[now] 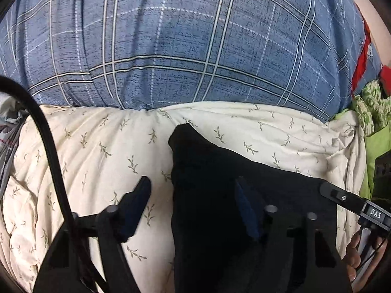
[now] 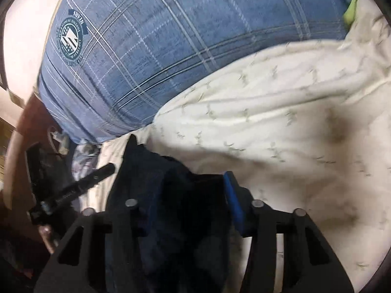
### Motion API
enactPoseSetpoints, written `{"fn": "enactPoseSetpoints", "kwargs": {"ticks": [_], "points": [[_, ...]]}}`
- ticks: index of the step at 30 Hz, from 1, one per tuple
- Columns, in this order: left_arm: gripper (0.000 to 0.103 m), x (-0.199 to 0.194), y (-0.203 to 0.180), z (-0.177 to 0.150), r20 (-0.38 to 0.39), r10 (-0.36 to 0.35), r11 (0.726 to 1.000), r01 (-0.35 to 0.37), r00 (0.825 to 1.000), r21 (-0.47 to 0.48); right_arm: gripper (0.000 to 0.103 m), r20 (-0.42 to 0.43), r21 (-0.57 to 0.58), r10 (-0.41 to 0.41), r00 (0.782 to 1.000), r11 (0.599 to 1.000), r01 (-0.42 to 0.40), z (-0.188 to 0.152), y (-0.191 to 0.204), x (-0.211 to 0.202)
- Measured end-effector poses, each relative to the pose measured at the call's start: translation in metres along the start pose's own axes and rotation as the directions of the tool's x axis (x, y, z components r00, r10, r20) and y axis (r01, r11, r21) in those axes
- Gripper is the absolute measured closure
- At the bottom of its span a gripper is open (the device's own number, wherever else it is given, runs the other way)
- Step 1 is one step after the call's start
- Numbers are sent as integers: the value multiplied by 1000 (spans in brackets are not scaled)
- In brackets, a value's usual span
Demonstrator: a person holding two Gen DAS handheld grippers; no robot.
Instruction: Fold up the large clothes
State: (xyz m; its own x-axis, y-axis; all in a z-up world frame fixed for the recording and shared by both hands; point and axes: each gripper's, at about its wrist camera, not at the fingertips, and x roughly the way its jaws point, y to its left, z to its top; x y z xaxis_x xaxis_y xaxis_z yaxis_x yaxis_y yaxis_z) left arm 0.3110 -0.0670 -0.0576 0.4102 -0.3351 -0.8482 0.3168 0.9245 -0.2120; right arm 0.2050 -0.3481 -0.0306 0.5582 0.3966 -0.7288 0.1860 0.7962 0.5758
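The left gripper tilts down over a cream quilt, jaws spread across the edge of a dark garment without pinching it. The right gripper has the garment bunched between its fingers; grip unclear. Only its view shows the plaid pillow's round badge.

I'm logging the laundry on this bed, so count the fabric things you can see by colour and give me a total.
Dark navy: 1, the dark garment
Cream with leaf sprigs: 1, the comforter
Blue plaid: 1, the plaid cover
Green patterned: 1, the green cloth
Red: 1, the red fabric
Total: 5
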Motion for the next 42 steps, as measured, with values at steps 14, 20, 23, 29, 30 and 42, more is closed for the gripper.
{"fn": "enactPoseSetpoints", "kwargs": {"ticks": [14,20,23,29,30,42], "points": [[103,-28,-3,9,95,-105,994,106,990,0,97,51,-91,0,999,996,5,-3,25,-27],[83,13,2,-2,-39,-117,993,116,992,-30,97,-56,-14,-95,994,995,94,-3,-17,23],[24,20,6,-12,-54,-97,993,93,994,-68,92,-75,28,-61,995,998,63,-6,-28,30],[25,12,-3,-20,-52,-95,995,93,994,-30,40,16,100,46,999,994,-47,-10,-34,-14],[31,17,-3,-23,-71,-98,995,95,993,-34,40,8,109,65,998,992,-65,-13,-35,-17],[88,-3,4,-28,-60,-246,965,238,967,-107,96,-14,64,65,998,996,-64,-31,-23,-22]]}}
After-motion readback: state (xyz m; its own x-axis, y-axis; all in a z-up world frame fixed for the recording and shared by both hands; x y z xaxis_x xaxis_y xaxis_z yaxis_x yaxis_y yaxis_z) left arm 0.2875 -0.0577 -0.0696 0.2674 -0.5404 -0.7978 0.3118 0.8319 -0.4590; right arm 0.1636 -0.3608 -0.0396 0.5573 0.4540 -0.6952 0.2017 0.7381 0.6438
